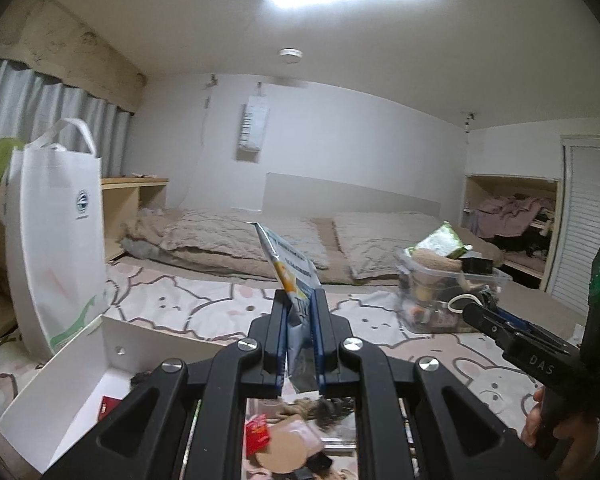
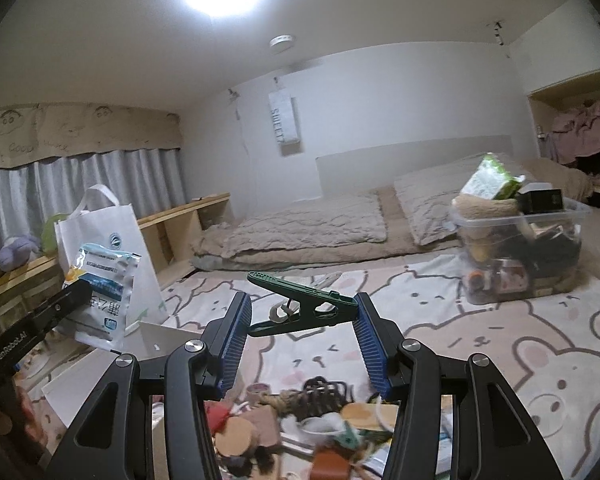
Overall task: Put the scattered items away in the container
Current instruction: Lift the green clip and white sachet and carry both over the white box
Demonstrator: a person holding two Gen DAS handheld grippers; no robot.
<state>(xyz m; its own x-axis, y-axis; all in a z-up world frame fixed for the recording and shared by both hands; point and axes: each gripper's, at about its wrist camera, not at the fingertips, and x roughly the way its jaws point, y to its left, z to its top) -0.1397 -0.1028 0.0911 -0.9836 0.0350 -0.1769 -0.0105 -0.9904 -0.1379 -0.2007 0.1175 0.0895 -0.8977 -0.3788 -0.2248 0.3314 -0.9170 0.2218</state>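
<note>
Up off the bed — left claw [image 1: 299,312] pinching blue sachet [image 1: 290,268]; right claw [image 2: 300,320] clamping green clip [image 2: 300,304] crosswise between pads.

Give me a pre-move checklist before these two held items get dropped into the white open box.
1. Left gripper clamped on the blue-and-silver foil sachet: ok.
2. Right gripper holding the dark green plastic clothes clip: ok, though it spans the fingers end to end, only lightly pinched.
3. White open box within view, top open: ok.
4. Room inside the box: ok, only a red item shows.
5. Sachet directly above the box: cannot tell.
6. Loose pile on the bedspread left to tidy: not ok.
</note>
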